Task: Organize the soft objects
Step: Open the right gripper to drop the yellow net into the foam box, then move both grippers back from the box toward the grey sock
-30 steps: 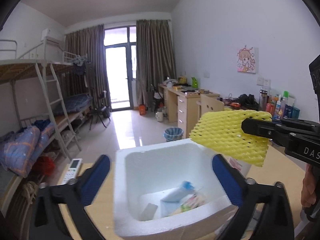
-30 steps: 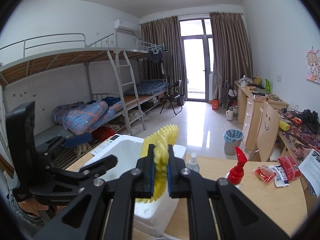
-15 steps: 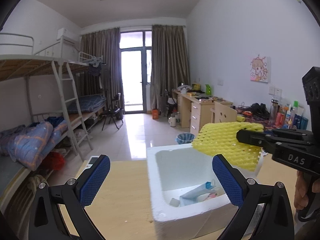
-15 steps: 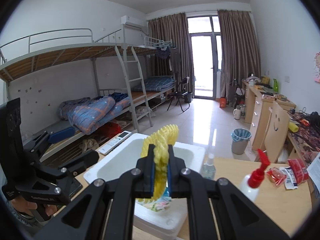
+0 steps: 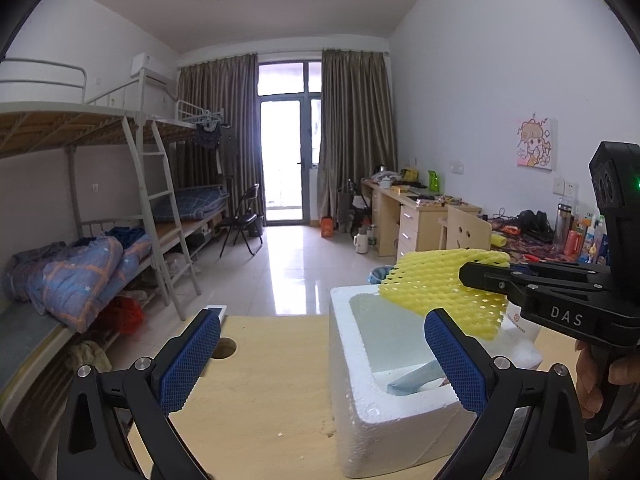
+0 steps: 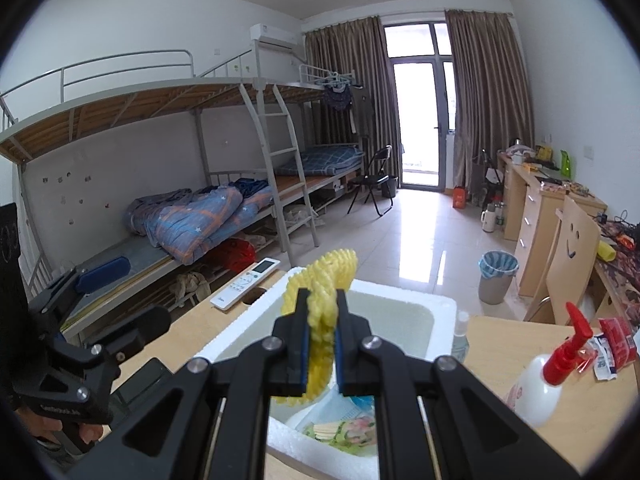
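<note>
**Yellow foam net held over foam box; left view has swung left**

Vs 1 s ago: in the left wrist view the white foam box (image 5: 362,364) has slid from frame centre to the right side, so more bare table (image 5: 272,364) shows, incl. a round cable hole (image 5: 225,347) near the far edge. The left hand-held gripper (image 5: 322,360) was straddling the box; now only its right finger overlaps it. Its jaws are as wide apart as before, w/ nothing between them. In the right wrist view the box sits lower and closer, and its inside is more exposed.

The right hand-held gripper (image 6: 321,342) still pinches the yellow foam net (image 6: 320,312) between nearly closed pads, grip unchanged. The net hangs above the box opening, near the far-right corner in the left view (image 5: 444,292), not touching the rim as far as can be seen.

Hard to make out: box contents. A pale blue packet (image 5: 416,376) and a greenish printed wrapper (image 6: 340,428) lie at the bottom, both partly covered by gripper fingers; labels unreadable. The net's lower end is hidden behind the right gripper's pads. The white pump bottle w/ red nozzle (image 6: 540,380) and a small clear spray bottle (image 6: 461,336) stand on the table beside the box; the spray bottle is half hidden by the box wall. A white remote (image 6: 246,282) lies at the table's far-left edge. Red snack packets (image 6: 612,346) at right are cut by the lens rim.
</note>
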### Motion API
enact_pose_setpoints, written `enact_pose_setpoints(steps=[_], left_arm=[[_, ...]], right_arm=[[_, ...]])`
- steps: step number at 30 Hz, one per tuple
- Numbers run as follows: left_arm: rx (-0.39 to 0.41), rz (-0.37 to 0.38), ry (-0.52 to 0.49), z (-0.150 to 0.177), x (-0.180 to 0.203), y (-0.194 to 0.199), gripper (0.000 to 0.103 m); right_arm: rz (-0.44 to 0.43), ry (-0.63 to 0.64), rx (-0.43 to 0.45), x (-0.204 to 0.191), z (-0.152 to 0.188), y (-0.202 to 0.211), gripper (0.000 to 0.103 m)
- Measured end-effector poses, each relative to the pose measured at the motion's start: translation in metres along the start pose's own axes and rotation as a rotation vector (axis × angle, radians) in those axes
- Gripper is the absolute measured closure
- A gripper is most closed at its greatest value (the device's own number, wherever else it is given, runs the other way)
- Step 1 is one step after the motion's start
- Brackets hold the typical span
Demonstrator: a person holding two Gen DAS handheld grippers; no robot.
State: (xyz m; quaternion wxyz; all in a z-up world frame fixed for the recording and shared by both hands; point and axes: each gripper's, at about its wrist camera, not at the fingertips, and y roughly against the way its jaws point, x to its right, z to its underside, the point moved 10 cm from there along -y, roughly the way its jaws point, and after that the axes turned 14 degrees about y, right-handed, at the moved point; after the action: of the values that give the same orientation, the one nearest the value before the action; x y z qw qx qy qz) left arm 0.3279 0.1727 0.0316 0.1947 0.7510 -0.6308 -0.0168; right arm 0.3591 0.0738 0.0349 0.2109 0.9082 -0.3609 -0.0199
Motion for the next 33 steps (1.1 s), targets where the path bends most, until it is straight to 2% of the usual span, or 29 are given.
enact_pose_setpoints(steps=[4,6,7,8,9,13,22,33], left_arm=[[-0.005,-0.009,0.0,0.001,-0.002,-0.001,0.001],[-0.002,-0.01,0.002,0.0,-0.001,-0.001,0.001],[-0.002,-0.01,0.002,0.0,-0.001,-0.001,0.001],[-0.002,-0.008,0.002,0.0,0.0,-0.002,0.001],[-0.002,-0.008,0.003,0.0,-0.001,-0.001,0.001],[0.001,-0.008,0.004,-0.001,0.001,0.0,0.001],[0.013,-0.005,0.0,-0.003,0.005,0.008,0.001],[0.051,0.035,-0.008,-0.005,0.026,0.049,0.001]], right_arm=[[0.021,0.001,-0.007,0.002,0.002,-0.001,0.089],[0.026,0.008,-0.01,0.001,0.003,0.0,0.067],[0.021,0.003,-0.005,0.0,0.002,0.001,0.048],[0.01,-0.001,0.005,-0.002,0.0,0.002,0.039],[0.011,-0.003,0.011,-0.002,0.0,0.004,0.037],[0.032,0.008,0.011,-0.002,-0.002,0.008,0.016],[0.041,-0.01,0.022,0.001,-0.006,0.021,0.015],[0.091,-0.018,0.077,0.004,-0.01,0.072,0.015]])
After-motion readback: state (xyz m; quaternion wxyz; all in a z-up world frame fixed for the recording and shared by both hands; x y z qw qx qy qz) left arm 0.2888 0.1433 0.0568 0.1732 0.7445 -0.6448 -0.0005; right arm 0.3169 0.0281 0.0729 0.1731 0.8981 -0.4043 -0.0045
